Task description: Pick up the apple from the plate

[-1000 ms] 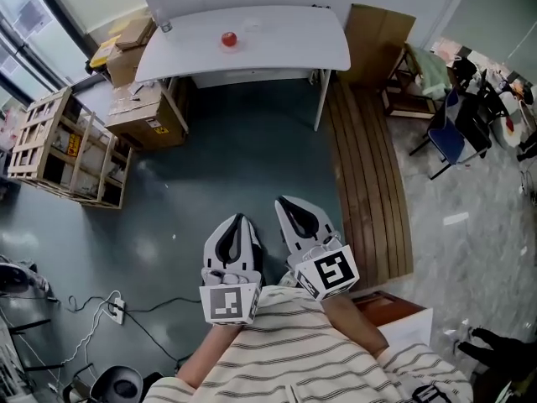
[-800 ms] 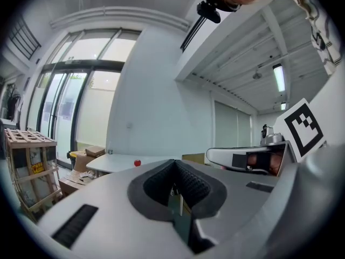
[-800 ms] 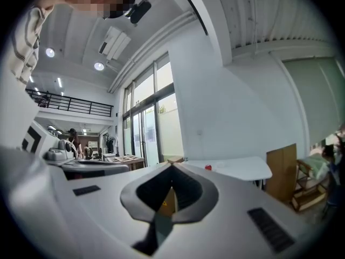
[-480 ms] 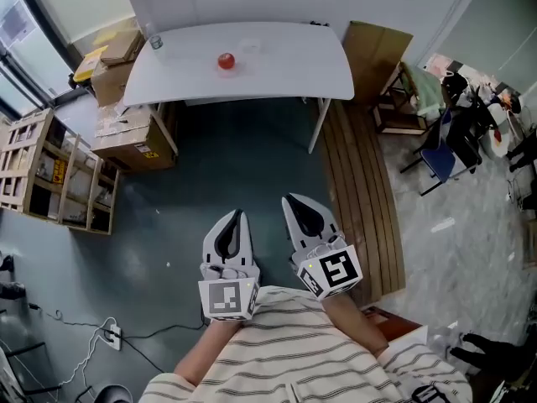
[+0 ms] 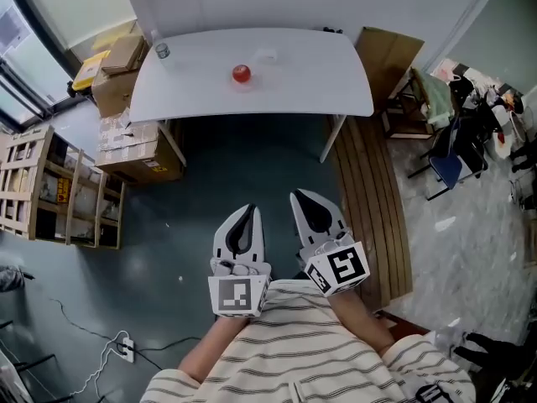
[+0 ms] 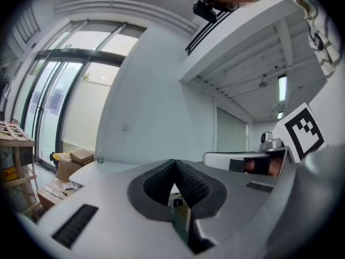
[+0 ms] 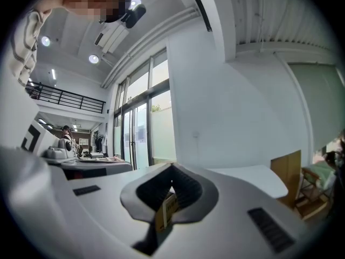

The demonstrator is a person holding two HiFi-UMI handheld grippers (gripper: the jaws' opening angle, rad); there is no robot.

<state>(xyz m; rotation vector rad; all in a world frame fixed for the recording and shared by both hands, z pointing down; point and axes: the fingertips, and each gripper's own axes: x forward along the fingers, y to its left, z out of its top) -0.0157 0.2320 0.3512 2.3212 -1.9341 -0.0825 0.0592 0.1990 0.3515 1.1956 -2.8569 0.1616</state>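
Observation:
A red apple [image 5: 242,74] sits on a barely visible clear plate on the white table [image 5: 319,82] at the far side of the room in the head view. My left gripper [image 5: 248,209] and right gripper [image 5: 301,195] are held side by side close to the person's striped shirt. They point toward the table and are far short of it. Both are shut with nothing between the jaws. In the left gripper view the shut left gripper [image 6: 173,162] hides the apple, and in the right gripper view the shut right gripper [image 7: 172,167] does the same.
A small glass [image 5: 162,50] stands at the table's left end. Cardboard boxes [image 5: 126,137] sit under and beside that end, with a wooden crate rack [image 5: 50,183] further left. Wooden planks [image 5: 369,200], a cardboard sheet [image 5: 388,53] and a blue chair [image 5: 451,154] lie to the right.
The person has walked toward the table, which now looks larger and sits lower in the head view. Both grippers stay shut and level in front of the body.

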